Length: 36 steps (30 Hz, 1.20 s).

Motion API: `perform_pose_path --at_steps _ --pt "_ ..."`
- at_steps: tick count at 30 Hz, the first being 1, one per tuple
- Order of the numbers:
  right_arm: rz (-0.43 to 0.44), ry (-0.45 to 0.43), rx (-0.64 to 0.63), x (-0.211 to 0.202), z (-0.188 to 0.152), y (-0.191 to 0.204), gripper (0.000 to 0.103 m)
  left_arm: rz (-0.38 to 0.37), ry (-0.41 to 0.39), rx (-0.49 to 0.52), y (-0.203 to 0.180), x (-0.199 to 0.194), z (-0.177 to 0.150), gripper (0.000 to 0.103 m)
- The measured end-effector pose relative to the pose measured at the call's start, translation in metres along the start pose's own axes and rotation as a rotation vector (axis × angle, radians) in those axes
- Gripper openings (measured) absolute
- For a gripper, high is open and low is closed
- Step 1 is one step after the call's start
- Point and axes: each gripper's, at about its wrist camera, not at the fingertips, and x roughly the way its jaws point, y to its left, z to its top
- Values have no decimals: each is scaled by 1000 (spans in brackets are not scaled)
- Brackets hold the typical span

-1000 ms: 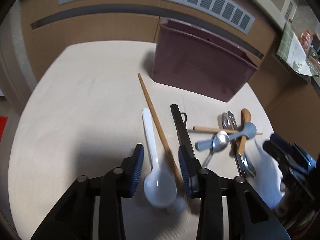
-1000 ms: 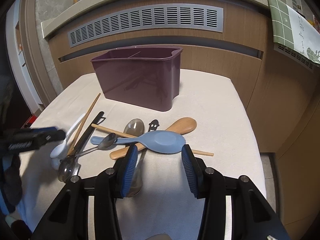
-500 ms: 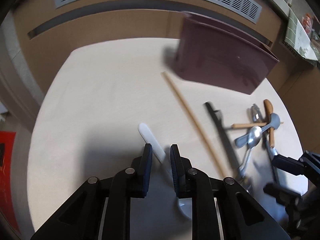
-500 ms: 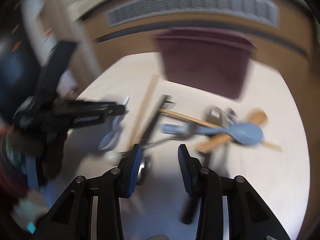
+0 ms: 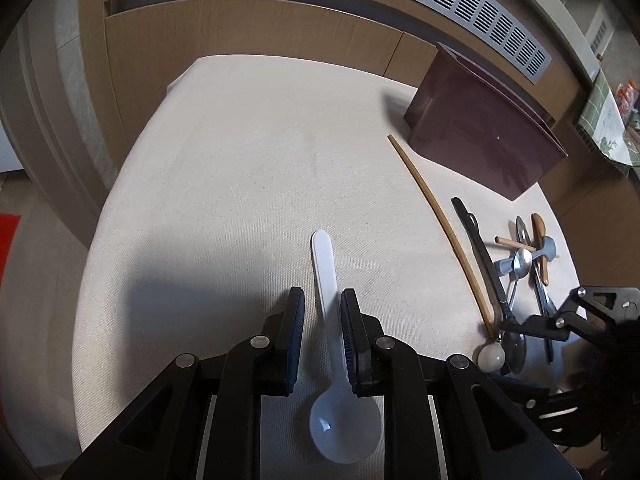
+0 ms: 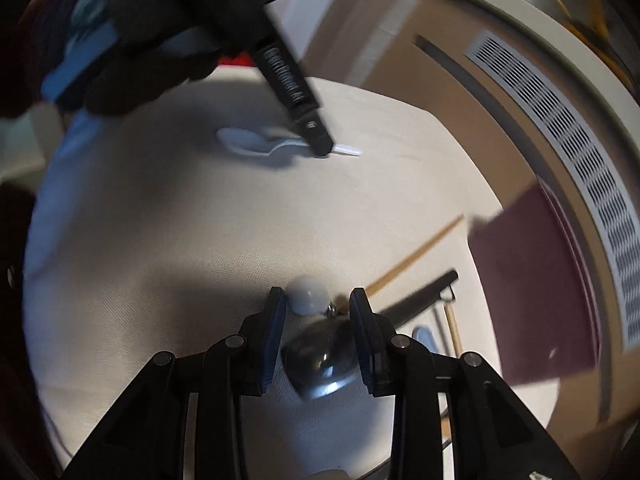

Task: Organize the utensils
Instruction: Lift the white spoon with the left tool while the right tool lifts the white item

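Observation:
My left gripper point(image 5: 322, 300) is shut on the handle of a white plastic spoon point(image 5: 326, 268); its bowl lies under the gripper body. The spoon point(image 6: 256, 143) also shows blurred in the right wrist view, with the left gripper's finger point(image 6: 296, 84) over it. My right gripper point(image 6: 318, 300) is open over the bowl of a metal spoon point(image 6: 320, 354), next to a white ball end point(image 6: 308, 300). The dark purple utensil holder point(image 5: 480, 128) stands at the back right, apart from both grippers.
A long wooden stick point(image 5: 440, 224), a black utensil point(image 5: 480, 252) and a pile of a blue spoon point(image 5: 528, 258), wooden and metal spoons lie right of the white spoon. The cloth-covered table point(image 5: 240, 160) is backed by wooden cabinets with a vent point(image 5: 440, 0).
My left gripper closed on the white spoon's handle and carried it left, away from the stick. My right gripper swung left over the metal spoon and the white ball end.

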Motion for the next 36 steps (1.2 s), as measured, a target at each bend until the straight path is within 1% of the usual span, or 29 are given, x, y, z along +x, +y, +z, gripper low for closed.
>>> perform_pose_path --at_steps 2,3,6,7,9,11,13,14,16,19,21,22,23,28,31,34,36 --pt "6 -5 -9 5 3 -3 28 -5 1 0 1 0 1 19" --pt "21 -4 11 7 5 -7 27 -6 2 0 1 1 1 19" --pt "106 21 132 15 10 -30 23 -2 2 6 1 1 1 19" --pt "119 26 170 16 9 -36 23 3 3 10 0 1 1 19" --pt "98 34 227 19 7 -47 23 10 3 18 -3 2 2 19" --pt "68 36 326 24 4 -68 23 13 2 19 -5 3 4 19" --pt "51 32 468 26 -3 -94 23 15 2 20 -10 6 7 19" --pt "47 27 519 26 -6 -103 23 15 2 29 -14 8 8 19" --pt "42 9 617 21 -17 -123 23 15 2 47 -21 11 10 19" --pt "-3 -39 722 1 -31 -143 23 12 -15 51 -29 17 13 19" --pt "-19 -73 754 -15 -34 -147 22 -1 -27 46 -34 20 17 15" --pt "-30 -98 772 -25 -36 -148 19 1 -37 50 -37 20 20 9" --pt "-39 -114 780 -31 -37 -149 19 5 -52 57 -41 18 22 8" --pt "-57 -178 843 -60 -45 -151 19 21 -136 99 -59 -6 28 6" --pt "-52 -199 887 -68 -51 -154 19 20 -154 105 -61 -18 28 6" --pt "-56 -224 910 -81 -55 -152 19 33 -188 92 -55 -35 29 6" --pt "-78 -237 904 -90 -54 -151 19 9 -183 84 -49 -43 29 7"
